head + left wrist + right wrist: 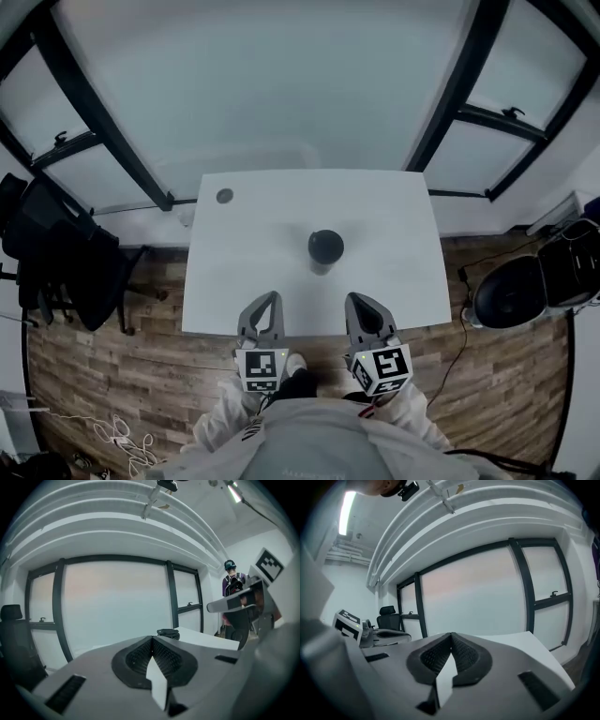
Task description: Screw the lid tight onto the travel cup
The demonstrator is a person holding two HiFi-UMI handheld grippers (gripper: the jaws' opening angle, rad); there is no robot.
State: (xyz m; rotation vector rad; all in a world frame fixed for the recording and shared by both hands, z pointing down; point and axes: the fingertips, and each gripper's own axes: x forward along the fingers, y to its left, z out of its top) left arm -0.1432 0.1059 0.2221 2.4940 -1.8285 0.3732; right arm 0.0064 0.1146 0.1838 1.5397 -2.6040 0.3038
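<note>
White table [394,216], dark cup [325,248] upright at its middle.
Left gripper [270,298] and right gripper [357,300] hover at the near edge, jaws pressed together, empty; reaching in like that could topple the cup.

The white table [234,291] offers open passage on either side of the dark travel cup [325,247], which stands alone at frame centre. A small round thing [224,196] (too small to tell what) occupies the table's upper-left corner.
</note>
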